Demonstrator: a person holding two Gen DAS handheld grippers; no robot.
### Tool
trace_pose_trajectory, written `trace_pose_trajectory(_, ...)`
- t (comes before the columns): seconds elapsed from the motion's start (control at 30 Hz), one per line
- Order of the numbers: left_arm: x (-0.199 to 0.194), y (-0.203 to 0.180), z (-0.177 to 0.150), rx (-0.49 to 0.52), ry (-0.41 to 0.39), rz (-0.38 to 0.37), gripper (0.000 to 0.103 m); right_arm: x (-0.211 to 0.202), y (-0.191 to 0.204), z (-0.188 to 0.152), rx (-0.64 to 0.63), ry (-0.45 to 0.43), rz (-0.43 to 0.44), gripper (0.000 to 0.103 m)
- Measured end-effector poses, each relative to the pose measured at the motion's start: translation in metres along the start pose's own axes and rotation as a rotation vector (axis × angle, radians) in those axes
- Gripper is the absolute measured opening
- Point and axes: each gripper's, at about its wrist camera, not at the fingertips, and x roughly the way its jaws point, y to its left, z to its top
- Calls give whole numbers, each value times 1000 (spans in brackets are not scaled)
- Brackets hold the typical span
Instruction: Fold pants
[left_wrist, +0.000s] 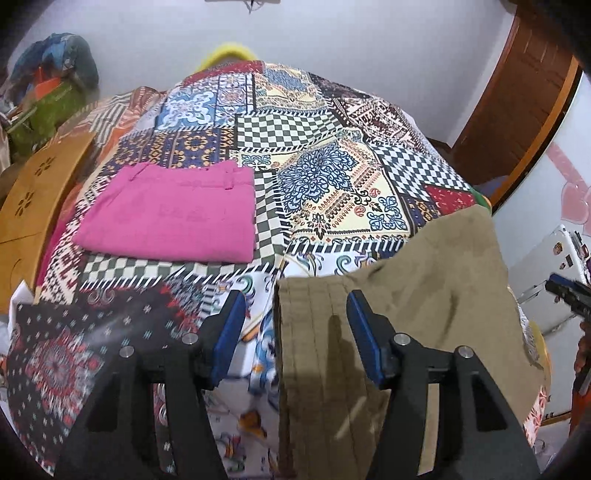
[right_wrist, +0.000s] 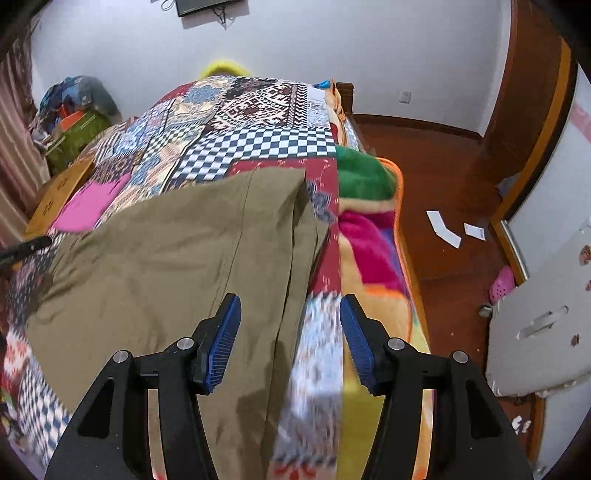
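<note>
The olive-khaki pants (right_wrist: 177, 251) are lying on the bed, near the right-hand side of the patchwork bedspread (left_wrist: 325, 177), with one end pointing toward the far side and looking loosely folded over itself. Both grippers are wide open and holding nothing. The left gripper (left_wrist: 295, 332) hangs over the pants' left edge, one blue pad above the cloth and the other over bare bedspread. The right gripper (right_wrist: 290, 339) does the mirror thing at the pants' right edge, left pad over khaki, right pad out over the bed's side.

Further back on the left there's a pink garment (left_wrist: 173, 214), already folded into a neat rectangle, well apart from the khaki pair. Nothing sits between the grippers and the pants.

Along the right edge of the bed a fuzzy multicolour blanket (right_wrist: 369, 229) sticks out from under the bedspread. A wooden board (left_wrist: 33, 199) with flower cutouts rests at the bed's left side, with a pile of bags (right_wrist: 77, 110) in the corner behind it. The floor (right_wrist: 436, 177) is reddish wood, with a couple of white paper scraps (right_wrist: 443, 229) and a pink clog (right_wrist: 500, 284) on it. White walls, dark wood door frame on the right.
</note>
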Motion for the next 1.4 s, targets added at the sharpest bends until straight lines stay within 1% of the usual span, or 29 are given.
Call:
trace_pose_trajectory(0.07, 12, 0, 4, 11, 13, 10, 57, 11, -3, 11, 3, -22, 5, 52)
trace_pose_trajectory(0.13, 26, 1, 7, 11, 33, 11, 57, 25, -6, 21, 10, -20, 9, 52)
trace_pose_trajectory(0.23, 44, 3, 8, 4, 61, 2, 57, 47, -10, 35, 17, 2, 16, 52)
trace_pose_trajectory(0.3, 51, 4, 8, 4, 68, -17, 57, 62, -10, 42, 13, 22, 28, 52)
trace_pose_trajectory(0.33, 52, 3, 8, 5, 70, -23, 58, 66, -9, 44, 10, 28, 33, 52)
trace_pose_trajectory(0.4, 58, 2, 9, 7, 82, -36, 63, 79, -5, 48, -8, 45, 46, 52)
trace_pose_trajectory(0.53, 72, -6, 8, 26, 122, -55, 64, 101, 0, 55, -33, 72, 75, 52)
trace_pose_trajectory(0.6, 82, -12, 4, 51, 144, -39, 68, 113, -1, 60, -27, 87, 99, 52)
trace_pose_trajectory(0.67, 88, -18, 1, 75, 148, -11, 69, 124, -3, 64, -8, 120, 138, 52)
trace_pose_trajectory(0.73, 90, -18, 1, 67, 144, -10, 69, 131, -3, 65, 8, 136, 163, 52)
trace_pose_trajectory(0.8, 92, -12, 0, 36, 145, -31, 71, 135, -1, 65, -3, 142, 169, 50)
trace_pose_trajectory(0.83, 92, -9, 0, 23, 146, -35, 72, 134, -1, 64, -8, 135, 172, 47)
trace_pose_trajectory(0.93, 93, -4, -1, -9, 144, -47, 73, 124, -2, 63, -8, 99, 171, 28)
trace_pose_trajectory(0.97, 93, -5, -2, -10, 141, -43, 73, 119, -2, 62, -6, 82, 164, 24)
trace_pose_trajectory(1.07, 91, -9, -4, 1, 126, -11, 73, 109, -1, 60, 6, 42, 135, 21)
trace_pose_trajectory(1.13, 90, -10, -6, 5, 118, 1, 73, 104, 3, 58, -11, 18, 98, 17)
trace_pose_trajectory(1.23, 90, -10, -7, 4, 115, 6, 73, 94, 10, 55, -46, -23, 18, 17)
trace_pose_trajectory(1.27, 90, -9, -6, 3, 116, 7, 73, 90, 10, 55, -56, -42, -38, 10)
trace_pose_trajectory(1.3, 90, -9, -7, 4, 117, 8, 73, 87, 8, 55, -67, -62, -115, 6)
trace_pose_trajectory(1.33, 91, -9, -7, 4, 117, 9, 73, 86, 3, 56, -72, -78, -193, 7)
trace_pose_trajectory(1.37, 91, -9, -8, 3, 116, 9, 73, 86, -9, 58, -54, -72, -222, 7)
trace_pose_trajectory(1.4, 91, -8, -8, 0, 114, 8, 74, 86, -25, 60, -17, -55, -229, 7)
